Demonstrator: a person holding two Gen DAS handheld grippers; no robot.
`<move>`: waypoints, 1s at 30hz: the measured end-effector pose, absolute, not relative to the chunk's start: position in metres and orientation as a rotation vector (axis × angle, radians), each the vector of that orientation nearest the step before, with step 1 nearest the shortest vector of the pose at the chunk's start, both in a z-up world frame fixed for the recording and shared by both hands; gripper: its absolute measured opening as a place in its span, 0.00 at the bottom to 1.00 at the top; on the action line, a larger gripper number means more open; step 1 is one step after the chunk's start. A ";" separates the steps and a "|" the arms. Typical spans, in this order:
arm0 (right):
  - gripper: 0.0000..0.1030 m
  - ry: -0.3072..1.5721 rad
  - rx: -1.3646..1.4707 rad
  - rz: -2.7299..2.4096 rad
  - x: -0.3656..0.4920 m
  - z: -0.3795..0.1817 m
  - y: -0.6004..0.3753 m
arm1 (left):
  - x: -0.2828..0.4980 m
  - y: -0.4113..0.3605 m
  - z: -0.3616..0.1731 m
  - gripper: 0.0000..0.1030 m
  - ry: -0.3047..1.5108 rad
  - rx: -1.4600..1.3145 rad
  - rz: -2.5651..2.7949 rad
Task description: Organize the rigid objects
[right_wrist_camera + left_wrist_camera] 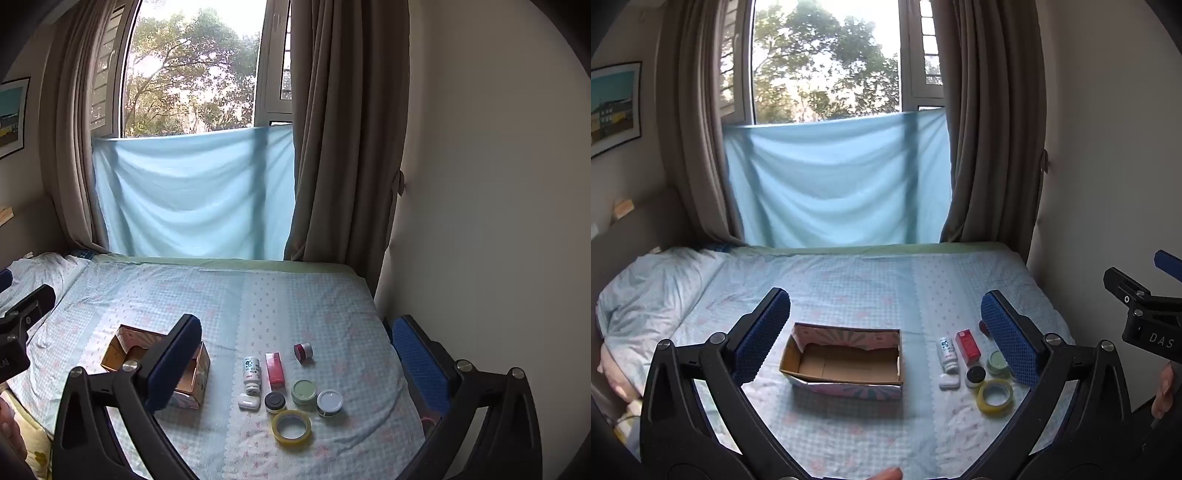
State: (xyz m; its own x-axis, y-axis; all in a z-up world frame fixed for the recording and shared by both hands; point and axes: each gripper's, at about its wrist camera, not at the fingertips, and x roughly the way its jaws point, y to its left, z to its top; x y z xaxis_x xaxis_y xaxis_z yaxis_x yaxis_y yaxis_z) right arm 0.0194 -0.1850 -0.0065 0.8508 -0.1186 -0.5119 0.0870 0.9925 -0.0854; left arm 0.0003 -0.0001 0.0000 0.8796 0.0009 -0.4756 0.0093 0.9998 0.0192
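Bed (303, 295), checked pale-blue cover, bearing all items. Cardboard box (846, 363), open-topped and empty, lying left of the loose goods and apart from them. Left gripper (884, 332) and right gripper (295, 363), both held above the bed with jaws spread fully wide and nothing between them. Loose goods, in a tight cluster to the right of the box: yellow tape roll (291, 425), nearest the camera; red carton (275, 370), lying flat; white bottle (251, 373), lying on its side just beside the carton; green-lidded jar (304, 392); white-lidded jar (330, 402); black-lidded jar (275, 401); small white case (248, 401); small red jar (303, 351), set apart at the far side. Risks, as judged: the items sit so close that a jaw closing on one may nudge its neighbours; the bottle may roll on the soft cover; round lids may slip from the pads.
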 end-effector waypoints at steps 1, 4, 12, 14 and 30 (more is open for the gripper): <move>1.00 0.545 -0.057 -0.106 0.019 -0.007 -0.185 | 0.001 0.000 0.000 1.00 0.503 0.028 -0.003; 1.00 0.547 -0.056 -0.100 0.018 -0.006 -0.182 | 0.001 0.004 0.004 1.00 0.500 0.037 -0.013; 1.00 0.536 -0.054 -0.104 0.020 -0.008 -0.183 | -0.004 0.000 0.000 0.99 0.481 0.051 -0.016; 1.00 0.532 -0.064 -0.100 0.022 -0.011 -0.181 | -0.002 0.002 0.000 0.99 0.486 0.046 -0.013; 1.00 0.524 -0.052 -0.074 0.029 -0.012 -0.180 | 0.008 0.011 0.001 0.99 0.488 -0.001 -0.007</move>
State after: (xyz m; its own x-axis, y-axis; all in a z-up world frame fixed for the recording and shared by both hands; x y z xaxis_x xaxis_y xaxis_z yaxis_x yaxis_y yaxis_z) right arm 0.0285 -0.1803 -0.0119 0.8632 -0.0837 -0.4979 0.0569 0.9960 -0.0686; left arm 0.0079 0.0110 0.0011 0.8834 -0.0072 -0.4686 0.0066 1.0000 -0.0028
